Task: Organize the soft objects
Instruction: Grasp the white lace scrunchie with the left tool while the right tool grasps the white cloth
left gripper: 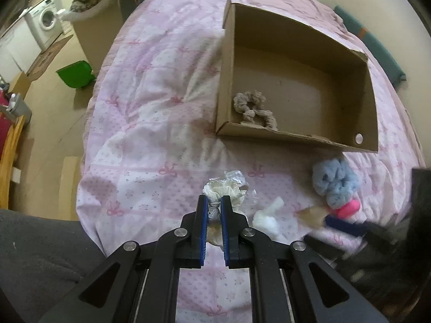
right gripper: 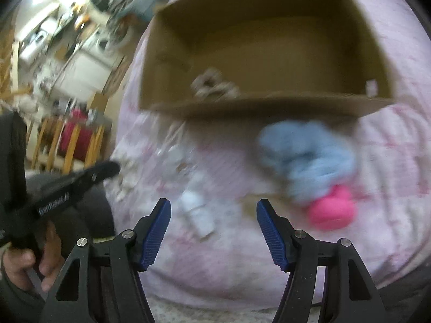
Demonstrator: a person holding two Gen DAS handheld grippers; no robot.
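Observation:
An open cardboard box (left gripper: 296,53) lies on a pink quilt and holds a beige scrunchie (left gripper: 253,106), also seen blurred in the right wrist view (right gripper: 212,84). My left gripper (left gripper: 214,202) is shut on a cream and silver scrunchie (left gripper: 223,189) in front of the box. A blue fluffy scrunchie (left gripper: 335,179) (right gripper: 307,158), a pink scrunchie (left gripper: 348,208) (right gripper: 331,211) and a white soft piece (left gripper: 266,216) (right gripper: 195,210) lie to its right. My right gripper (right gripper: 214,207) is open and empty above the quilt, near the white piece; that view is blurred.
The pink quilt (left gripper: 150,123) covers the bed; its left edge drops to a floor with a green bin (left gripper: 76,74) and cardboard. A washing machine (left gripper: 44,20) stands far left. The other gripper's black body (right gripper: 67,185) shows at the left of the right wrist view.

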